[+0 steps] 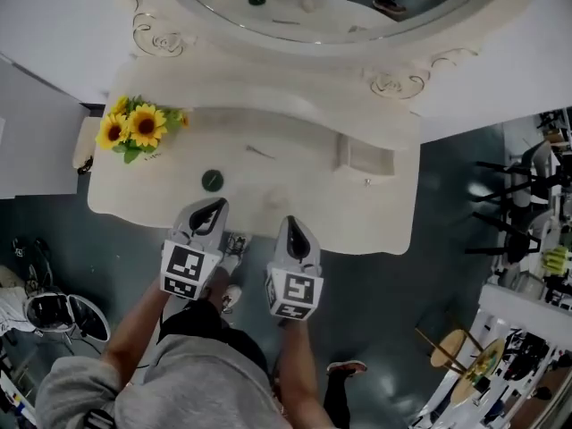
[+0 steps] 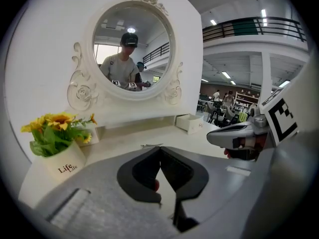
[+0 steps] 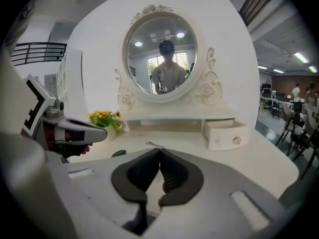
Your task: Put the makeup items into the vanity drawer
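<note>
Cream vanity table (image 1: 304,190) seen from above, with an oval mirror (image 1: 357,12) in a carved frame at its far edge. The left gripper (image 1: 215,206) and right gripper (image 1: 292,222) are held side by side at the near edge of the table, both pointing toward the mirror and angled downward. In the left gripper view the dark ribbed pads (image 2: 147,169) meet at their tips with nothing between them, so the left gripper (image 2: 159,149) is clenched and empty. The right gripper view shows the same: the right gripper (image 3: 159,150) has its jaws pressed together on nothing. Two loose items lie on the table ahead of the grippers. A dark green round item (image 1: 212,180) sits just beyond the left gripper, near the front edge. A thin metallic item (image 1: 260,153), too small to identify, lies farther in, near the middle. Neither item is touched by a gripper. The small drawer (image 1: 365,156) stands pulled open at the right of the table, below the mirror, with a round knob on its front (image 3: 236,140); its inside appears empty in the head view. A white pot of sunflowers (image 1: 134,128) stands at the table's left end. The mirror reflects the person holding both grippers (image 3: 168,73).
</note>
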`<state>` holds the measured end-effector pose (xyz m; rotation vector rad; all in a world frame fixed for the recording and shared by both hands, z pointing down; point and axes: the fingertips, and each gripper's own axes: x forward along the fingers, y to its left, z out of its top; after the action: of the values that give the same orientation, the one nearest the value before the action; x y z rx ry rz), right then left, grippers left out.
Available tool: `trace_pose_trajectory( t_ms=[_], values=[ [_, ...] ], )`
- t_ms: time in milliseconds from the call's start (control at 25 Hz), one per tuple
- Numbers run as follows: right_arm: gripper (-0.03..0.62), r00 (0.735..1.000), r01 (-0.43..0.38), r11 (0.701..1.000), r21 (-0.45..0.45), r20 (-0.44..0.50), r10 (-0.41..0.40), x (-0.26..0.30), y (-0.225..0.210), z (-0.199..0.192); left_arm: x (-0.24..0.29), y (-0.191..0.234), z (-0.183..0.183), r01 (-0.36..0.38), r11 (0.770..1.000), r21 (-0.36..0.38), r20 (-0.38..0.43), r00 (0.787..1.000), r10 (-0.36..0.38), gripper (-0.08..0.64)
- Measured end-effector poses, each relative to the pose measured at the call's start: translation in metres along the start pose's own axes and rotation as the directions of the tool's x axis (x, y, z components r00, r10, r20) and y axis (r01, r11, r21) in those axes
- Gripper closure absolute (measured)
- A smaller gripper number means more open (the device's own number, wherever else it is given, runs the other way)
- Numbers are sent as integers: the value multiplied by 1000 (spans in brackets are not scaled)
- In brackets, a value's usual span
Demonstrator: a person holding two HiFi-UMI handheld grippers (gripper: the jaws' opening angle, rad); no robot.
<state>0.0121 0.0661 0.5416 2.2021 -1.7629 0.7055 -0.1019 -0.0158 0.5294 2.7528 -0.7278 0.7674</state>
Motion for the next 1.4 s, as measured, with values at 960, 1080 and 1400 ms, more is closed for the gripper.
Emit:
trace_pose_trajectory(
  t_ms=[960, 1080, 1400],
  values=[
    [482, 974, -118, 992, -42, -202, 107, 69, 7, -50, 39, 27, -18, -19, 999, -30, -74, 997, 17, 549],
    [482, 981, -101, 994, -50, -168, 91, 65, 3, -33, 41, 27, -6, -12, 1000, -21, -60, 998, 11, 549],
    [482, 997, -18, 998, -62, -71, 14, 46, -25, 22, 51, 17, 49, 35, 999, 25, 18, 999, -36, 549]
  ],
)
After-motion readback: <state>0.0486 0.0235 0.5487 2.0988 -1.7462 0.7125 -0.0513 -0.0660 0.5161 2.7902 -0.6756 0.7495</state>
